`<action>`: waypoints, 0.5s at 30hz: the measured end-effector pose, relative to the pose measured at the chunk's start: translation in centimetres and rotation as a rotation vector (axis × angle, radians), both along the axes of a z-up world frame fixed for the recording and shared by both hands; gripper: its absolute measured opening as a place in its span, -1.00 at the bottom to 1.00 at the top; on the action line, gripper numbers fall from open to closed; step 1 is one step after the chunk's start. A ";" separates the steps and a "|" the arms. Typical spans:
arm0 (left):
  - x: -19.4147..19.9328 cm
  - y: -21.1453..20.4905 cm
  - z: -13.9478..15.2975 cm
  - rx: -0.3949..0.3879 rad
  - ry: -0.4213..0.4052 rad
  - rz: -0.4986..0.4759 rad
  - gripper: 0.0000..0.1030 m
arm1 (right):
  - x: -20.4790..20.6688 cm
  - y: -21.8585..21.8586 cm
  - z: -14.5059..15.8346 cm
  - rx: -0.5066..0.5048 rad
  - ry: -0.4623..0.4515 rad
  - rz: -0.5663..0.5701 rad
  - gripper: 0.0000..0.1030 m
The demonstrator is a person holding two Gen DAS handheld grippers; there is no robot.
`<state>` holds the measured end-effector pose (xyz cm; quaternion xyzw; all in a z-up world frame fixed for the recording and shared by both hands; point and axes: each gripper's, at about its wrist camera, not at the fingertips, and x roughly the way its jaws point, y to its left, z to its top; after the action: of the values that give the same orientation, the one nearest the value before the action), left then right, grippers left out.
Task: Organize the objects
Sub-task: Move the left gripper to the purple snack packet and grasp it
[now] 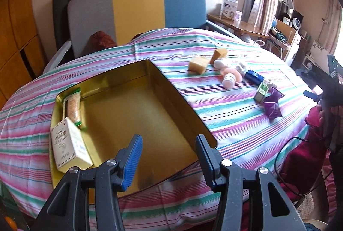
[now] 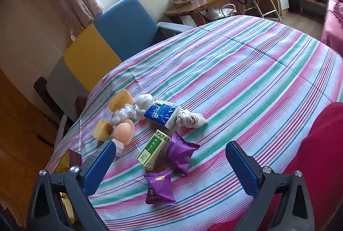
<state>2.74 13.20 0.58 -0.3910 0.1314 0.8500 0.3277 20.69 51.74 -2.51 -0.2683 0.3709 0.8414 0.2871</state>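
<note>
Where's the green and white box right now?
The green and white box stands on the striped cloth, centre of the right wrist view, touching one purple packet on its right, another purple packet just below.

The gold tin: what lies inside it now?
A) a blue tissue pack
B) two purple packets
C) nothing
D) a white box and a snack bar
D: in the left wrist view the white box and the snack bar lie along the left wall of the tin; the purple packets and the tissue pack lie on the cloth.
</note>
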 end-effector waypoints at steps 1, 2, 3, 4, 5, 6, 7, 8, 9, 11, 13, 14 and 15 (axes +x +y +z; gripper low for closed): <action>0.1 0.4 0.1 0.001 0.000 -0.010 0.00 | 0.0 0.0 0.0 -0.003 0.002 -0.002 1.00; 0.1 0.8 0.1 0.002 -0.001 -0.021 0.00 | 0.1 0.1 -0.1 -0.007 0.004 -0.003 1.00; 0.2 1.3 0.2 0.003 0.000 -0.032 0.00 | 0.1 0.2 -0.1 -0.011 0.008 -0.005 1.00; 0.3 1.8 0.3 0.005 0.000 -0.046 0.00 | 0.2 0.2 -0.2 -0.014 0.011 -0.008 1.00; 0.4 2.3 0.3 0.008 -0.001 -0.058 0.00 | 0.3 0.3 -0.2 -0.017 0.013 -0.012 1.00; 0.4 2.8 0.4 0.010 -0.003 -0.073 0.00 | 0.3 0.3 -0.2 -0.019 0.015 -0.016 1.00; 0.5 3.4 0.4 0.012 -0.008 -0.088 0.00 | 0.3 0.4 -0.2 -0.021 0.017 -0.018 1.00; 0.5 4.1 0.4 0.017 -0.017 -0.105 0.00 | 0.3 0.4 -0.2 -0.022 0.018 -0.017 1.00; 0.5 4.6 0.3 0.023 -0.026 -0.119 0.00 | 0.3 0.4 -0.2 -0.021 0.018 -0.017 1.00; 0.6 6.2 0.2 0.027 -0.042 -0.161 0.00 | 0.3 0.4 -0.2 -0.021 0.019 -0.016 1.00; 0.9 7.7 -0.1 0.032 -0.059 -0.201 0.00 | 0.3 0.5 -0.2 -0.022 0.022 -0.016 1.00; 1.0 8.5 -0.3 0.035 -0.072 -0.225 0.00 | 0.3 0.5 -0.2 -0.025 0.024 -0.017 1.00; 1.1 9.3 -0.6 0.034 -0.089 -0.249 0.00 | 0.4 0.5 -0.3 -0.028 0.028 -0.017 1.00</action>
<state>3.84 22.47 -0.01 -0.4035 0.1496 0.7866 0.4428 21.07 52.27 -2.77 -0.2572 0.3888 0.8374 0.2854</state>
